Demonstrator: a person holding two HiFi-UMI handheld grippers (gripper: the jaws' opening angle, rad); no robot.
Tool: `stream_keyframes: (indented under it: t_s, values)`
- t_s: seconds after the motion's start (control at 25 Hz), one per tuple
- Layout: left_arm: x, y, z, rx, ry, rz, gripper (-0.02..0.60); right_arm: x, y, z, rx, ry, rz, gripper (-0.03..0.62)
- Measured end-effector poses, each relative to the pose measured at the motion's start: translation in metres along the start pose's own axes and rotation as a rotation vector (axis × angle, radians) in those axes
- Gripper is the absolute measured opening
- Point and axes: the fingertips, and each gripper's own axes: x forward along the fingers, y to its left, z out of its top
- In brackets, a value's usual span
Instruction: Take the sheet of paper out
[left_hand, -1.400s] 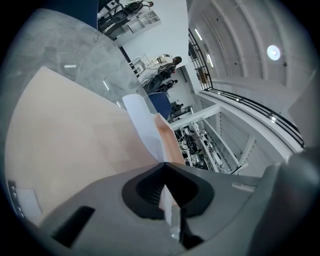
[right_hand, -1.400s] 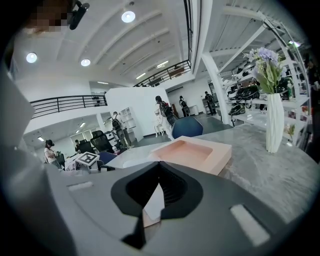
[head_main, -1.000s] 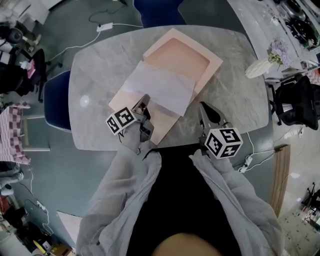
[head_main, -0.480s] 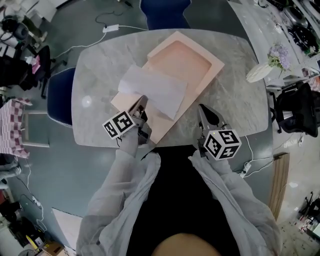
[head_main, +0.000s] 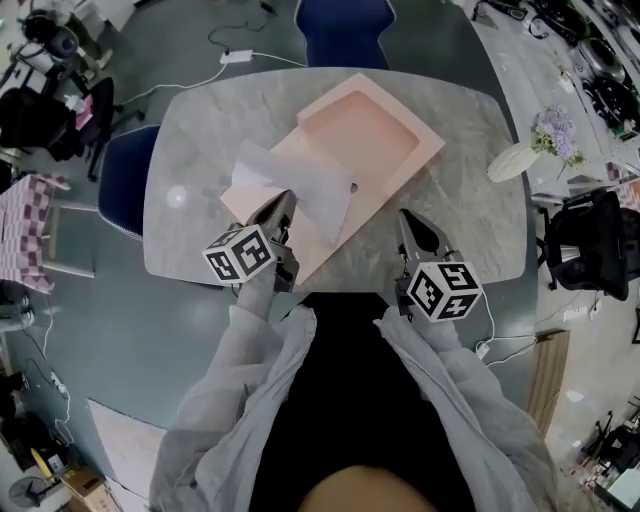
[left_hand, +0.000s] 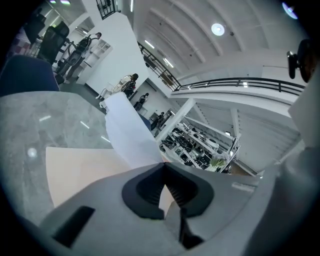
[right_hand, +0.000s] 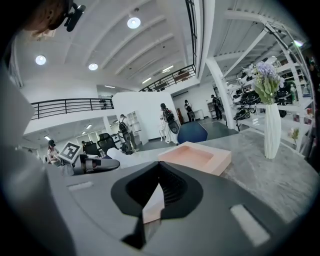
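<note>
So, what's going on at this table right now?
A person stands at a grey marbled table with a gripper in each hand. The left gripper is shut on a white sheet of paper, holding it up over a flat pink board next to a shallow pink tray. The right gripper is shut and empty, near the table's front edge.
</note>
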Motion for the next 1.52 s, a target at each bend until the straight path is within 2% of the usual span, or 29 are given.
stream_keyframes:
  t_s: [0.16, 0.52, 0.8, 1.08, 1.28, 1.52]
  values:
    - [-0.003, -0.019, 0.006, 0.087, -0.018, -0.006, 0.006, -0.004, 0.002, 0.007, -0.003, -0.017, 0.016, 0.009]
    - [-0.010, -0.062, 0.021, 0.401, -0.027, -0.027, 0.006, -0.003, 0.010, 0.025, -0.006, -0.054, 0.053, 0.009]
    - [-0.016, -0.076, 0.023, 0.534, -0.034, -0.044, 0.006, 0.007, 0.016, 0.031, -0.014, -0.060, 0.070, 0.009]
    - [-0.015, -0.092, 0.013, 0.558, -0.036, -0.100, 0.006, 0.013, 0.020, 0.038, -0.048, -0.068, 0.103, 0.009]
    - [-0.014, -0.097, 0.007, 0.619, -0.022, -0.143, 0.006, 0.019, 0.025, 0.033, -0.079, -0.059, 0.110, 0.009]
    - [-0.010, -0.092, -0.004, 0.614, 0.010, -0.153, 0.006, 0.021, 0.029, 0.023, -0.107, -0.037, 0.128, 0.009]
